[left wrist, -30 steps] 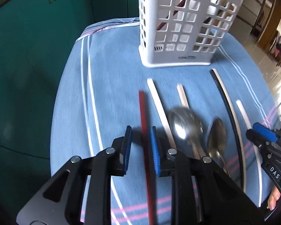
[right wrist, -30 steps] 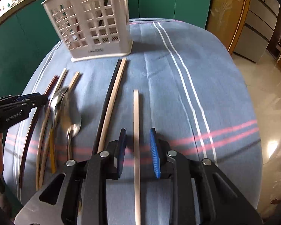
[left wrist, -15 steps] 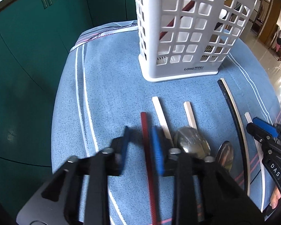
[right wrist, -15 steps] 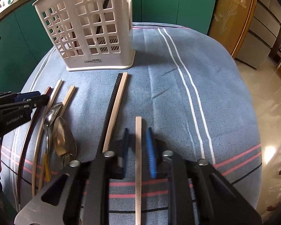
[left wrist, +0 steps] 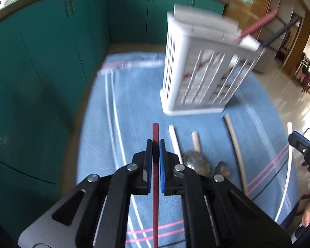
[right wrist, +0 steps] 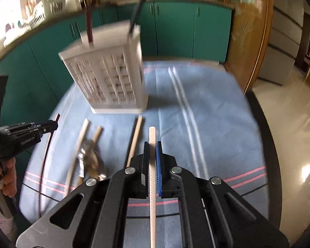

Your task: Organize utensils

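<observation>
Since a second ago both grippers have gone from straddling chopsticks lying on the cloth to pinching them and lifting; the white basket (left wrist: pixel 204 70), which filled the top of each view, now sits farther off and lower.

On the left, the left gripper (left wrist: pixel 155 144) is finishing its squeeze on the red chopstick (left wrist: pixel 155 132), a thin, square-edged stick with a fine dotted grip texture, its tip poking just beyond the blue pads. It is caught near one end, probably so the free length can be dropped tip-first into the basket.

Moving right, pale wooden chopsticks (left wrist: pixel 175 142) and two metal spoons (left wrist: pixel 196 161) lie side by side on the blue striped tablecloth (left wrist: pixel 134 95), lined up towards the basket. That container is rigid white plastic with a square lattice; a red stick and a dark one already lean out of its top.

Farthest right, the right gripper (right wrist: pixel 152 144) is clenched on the white chopstick (right wrist: pixel 152 136), cross-hatched along its shaft, raised off the cloth and aimed towards the basket.
</observation>
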The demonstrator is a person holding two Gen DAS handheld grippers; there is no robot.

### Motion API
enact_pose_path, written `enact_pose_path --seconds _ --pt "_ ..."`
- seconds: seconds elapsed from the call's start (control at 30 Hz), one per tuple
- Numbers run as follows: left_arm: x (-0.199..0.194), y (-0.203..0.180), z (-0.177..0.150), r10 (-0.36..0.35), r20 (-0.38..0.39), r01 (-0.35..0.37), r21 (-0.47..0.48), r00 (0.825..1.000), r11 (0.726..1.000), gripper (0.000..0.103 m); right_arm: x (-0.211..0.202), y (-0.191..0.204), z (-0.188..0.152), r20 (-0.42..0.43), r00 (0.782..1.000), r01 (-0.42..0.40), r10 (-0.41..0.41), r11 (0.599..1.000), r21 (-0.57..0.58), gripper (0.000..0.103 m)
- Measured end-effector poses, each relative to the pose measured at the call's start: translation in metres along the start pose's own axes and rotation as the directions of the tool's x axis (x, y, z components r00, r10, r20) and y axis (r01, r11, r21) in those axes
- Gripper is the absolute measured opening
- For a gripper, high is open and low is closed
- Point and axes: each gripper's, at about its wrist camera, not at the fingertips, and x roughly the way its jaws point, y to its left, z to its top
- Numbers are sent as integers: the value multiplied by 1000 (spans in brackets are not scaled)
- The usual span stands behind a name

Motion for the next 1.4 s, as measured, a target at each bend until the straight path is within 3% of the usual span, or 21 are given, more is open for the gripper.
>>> enact_pose_path --seconds 0.13,0.23,0.5,0.7,0.8,0.87,0.9,0.97,1.07,1.2,1.3,1.4 --pt "-48 2 10 -30 107 31 -12 994 999 6 -51 -5 10 108 994 -31 30 999 9 7" --pt "-85 3 16 -51 192 56 -20 980 998 6 -82 -7 17 174 983 -68 65 998 8 7" --pt "-155 -3 60 -56 379 56 11 924 998 6 -121 -5 63 297 947 -117 119 993 -26 7" --pt "-206 -12 122 -48 556 66 -13 830 998 6 -144 1 134 417 894 -173 166 985 -22 7" --pt "-216 -23 149 -37 634 66 -23 773 998 6 -155 8 167 522 839 -172 154 985 -13 7" --pt "-211 -31 162 -5 673 37 -34 739 999 6 -155 15 185 602 793 -129 98 992 9 7" --pt "-205 -35 168 4 677 33 -42 736 999 6 -148 19 193 618 782 -121 85 993 16 7" --pt "-182 -40 177 0 652 44 -52 758 998 6 -127 25 201 614 788 -84 50 996 26 7" --pt "-139 -38 173 7 603 47 -74 798 996 6 -76 25 200 540 839 -114 67 992 54 7" --pt "-93 -31 159 13 524 39 -87 852 995 6 -35 29 184 482 873 -99 71 995 33 7" --pt "-77 -26 149 15 498 30 -82 867 996 6 -15 29 171 440 895 -93 73 995 23 7" --pt "-68 -22 142 20 487 24 -84 873 996 6 -6 26 164 424 902 -111 85 993 36 7"
